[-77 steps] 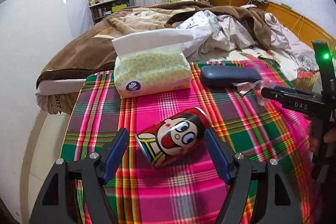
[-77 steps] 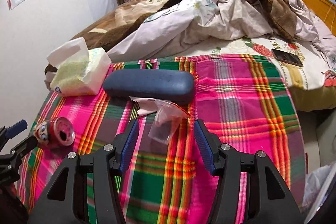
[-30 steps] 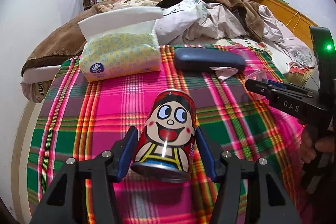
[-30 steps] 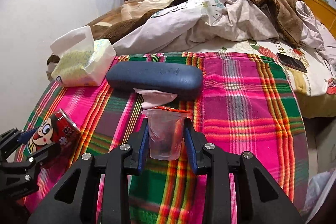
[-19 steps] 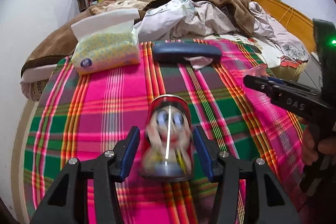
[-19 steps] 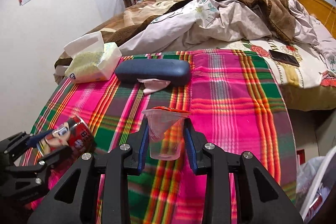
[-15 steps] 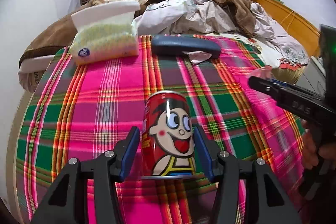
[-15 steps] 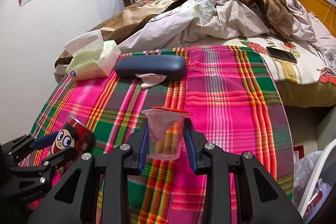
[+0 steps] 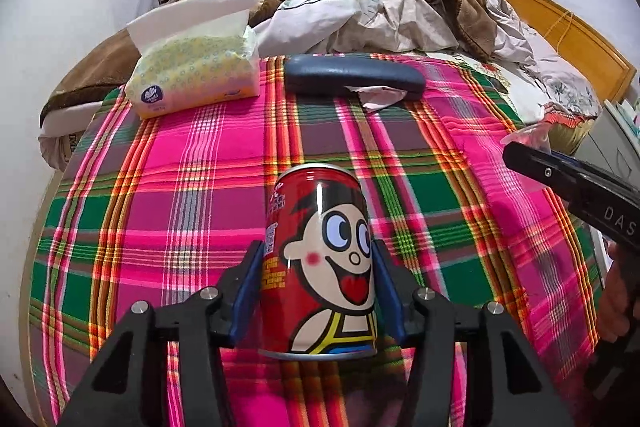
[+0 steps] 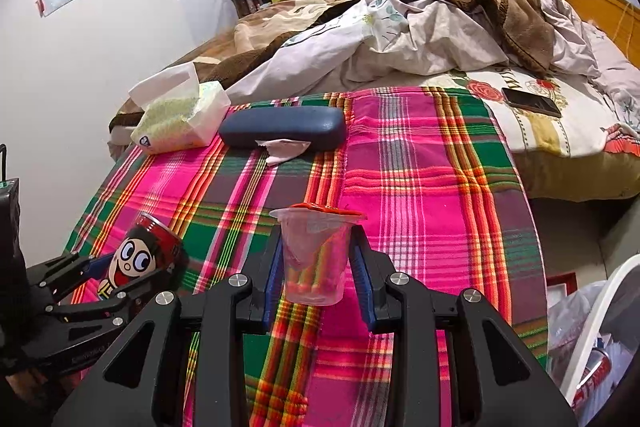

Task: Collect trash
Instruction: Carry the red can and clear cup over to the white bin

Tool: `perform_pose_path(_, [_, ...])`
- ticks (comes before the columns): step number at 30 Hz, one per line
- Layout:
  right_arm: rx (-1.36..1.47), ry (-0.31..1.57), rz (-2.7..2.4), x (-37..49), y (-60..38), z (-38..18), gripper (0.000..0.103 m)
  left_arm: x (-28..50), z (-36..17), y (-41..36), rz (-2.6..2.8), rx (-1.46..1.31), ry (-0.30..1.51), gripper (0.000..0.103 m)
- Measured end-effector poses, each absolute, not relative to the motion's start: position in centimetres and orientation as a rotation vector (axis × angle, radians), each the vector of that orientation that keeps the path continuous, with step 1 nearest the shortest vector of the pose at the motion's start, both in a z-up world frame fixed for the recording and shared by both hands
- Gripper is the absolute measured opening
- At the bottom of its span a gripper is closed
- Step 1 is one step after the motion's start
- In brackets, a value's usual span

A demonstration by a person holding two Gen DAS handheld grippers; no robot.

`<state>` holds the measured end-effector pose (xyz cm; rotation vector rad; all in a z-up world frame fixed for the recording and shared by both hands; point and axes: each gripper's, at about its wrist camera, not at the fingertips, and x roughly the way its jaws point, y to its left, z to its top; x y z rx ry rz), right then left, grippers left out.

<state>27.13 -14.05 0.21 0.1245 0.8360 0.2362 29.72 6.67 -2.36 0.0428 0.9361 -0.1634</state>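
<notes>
The left gripper (image 9: 318, 291), jaws closing, clamps a glossy cylindrical red can (image 9: 320, 259) upright. The right gripper (image 10: 316, 273) holds a clear tapered plastic cup (image 10: 314, 259), jaws partly open, over the plaid cloth (image 10: 420, 187).

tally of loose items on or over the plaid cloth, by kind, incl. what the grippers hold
Drink can, pinched by the closing left gripper: 1
Clear plastic cup, in the right gripper: 1
Tissue pack: 1
Dark blue case: 1
Crumpled paper scrap: 1
Total: 5
</notes>
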Motion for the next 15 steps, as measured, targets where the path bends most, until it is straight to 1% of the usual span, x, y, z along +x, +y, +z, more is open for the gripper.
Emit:
perform_pose_path(7, [0.141, 0.809, 0.223, 25.2, -15.6, 1.3, 0.033, 27.3, -0.1, 4.9, -0.202, 0.039, 0.880, 0.054])
perform_pose_path(15, [0.160, 0.759, 0.194, 21.8, -18.6, 3.1, 0.033, 24.0, 2.2, 1.1, -0.265, 0.040, 0.828, 0.054])
